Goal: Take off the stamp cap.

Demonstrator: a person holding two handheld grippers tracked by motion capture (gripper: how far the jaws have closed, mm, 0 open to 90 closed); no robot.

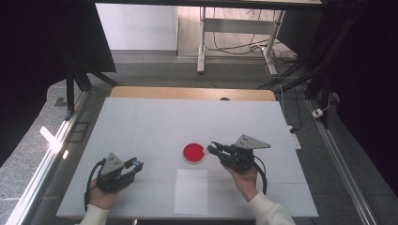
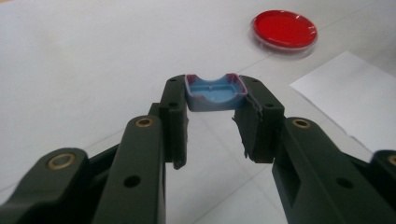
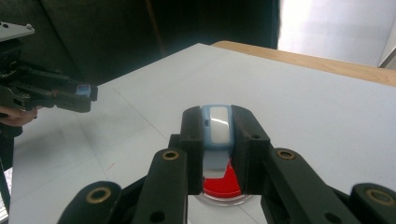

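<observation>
The left gripper is clamped on a small light-blue plastic cap with a scooped, purple-edged rim, pinched only at the very tips of its fingers. The right gripper is clamped on a narrow light-blue plastic piece with a pale glossy face, held upright just above the shallow round dish of red material. The two blue parts are well apart, one low on the left of the white bench, the other beside the dish, with a white sheet of paper lying between and nearer the person.

The main risk appears to be the shallow hold on the cap: with so little of it between the fingers, a sideways nudge on meeting the other piece could twist it or squeeze it out. The right-hand piece hangs so close over the dish that a small dip might touch the red surface. Bringing the parts together at a skewed angle could jam rather than seat them.
</observation>
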